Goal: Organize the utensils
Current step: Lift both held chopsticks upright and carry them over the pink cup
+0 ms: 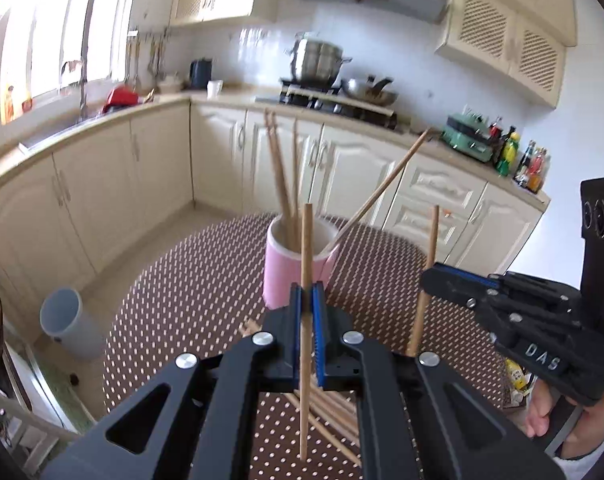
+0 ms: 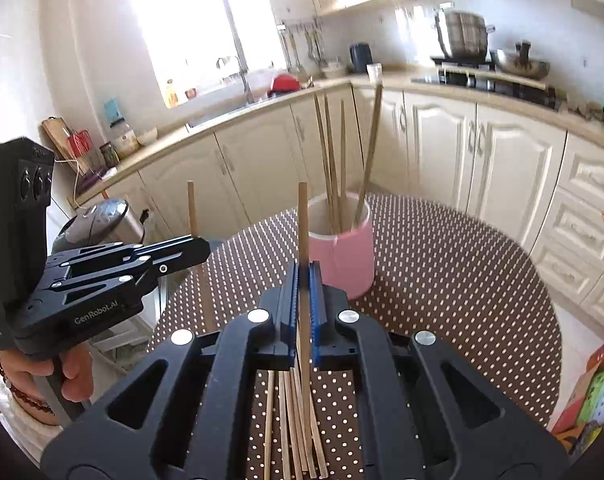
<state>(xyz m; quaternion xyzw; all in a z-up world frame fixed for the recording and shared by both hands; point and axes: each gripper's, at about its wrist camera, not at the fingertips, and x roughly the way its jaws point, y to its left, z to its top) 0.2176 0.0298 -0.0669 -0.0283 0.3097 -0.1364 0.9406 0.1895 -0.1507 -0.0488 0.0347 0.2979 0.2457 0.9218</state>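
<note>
Chopsticks (image 2: 294, 420), slim pale wooden sticks, lay in a loose heap on the polka-dot table (image 2: 441, 280), with four more standing in the pink holder (image 2: 343, 256) near the table's far edge. Bare cloth stretched around the holder on all sides. The left gripper (image 1: 306, 308) pinched one upright chopstick (image 1: 306, 248); the right gripper (image 2: 303, 288) pinched another chopstick (image 2: 303, 220), both lifted clear of the heap.

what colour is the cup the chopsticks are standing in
Pink with a white inside, the cup shows best in the right wrist view.
</note>
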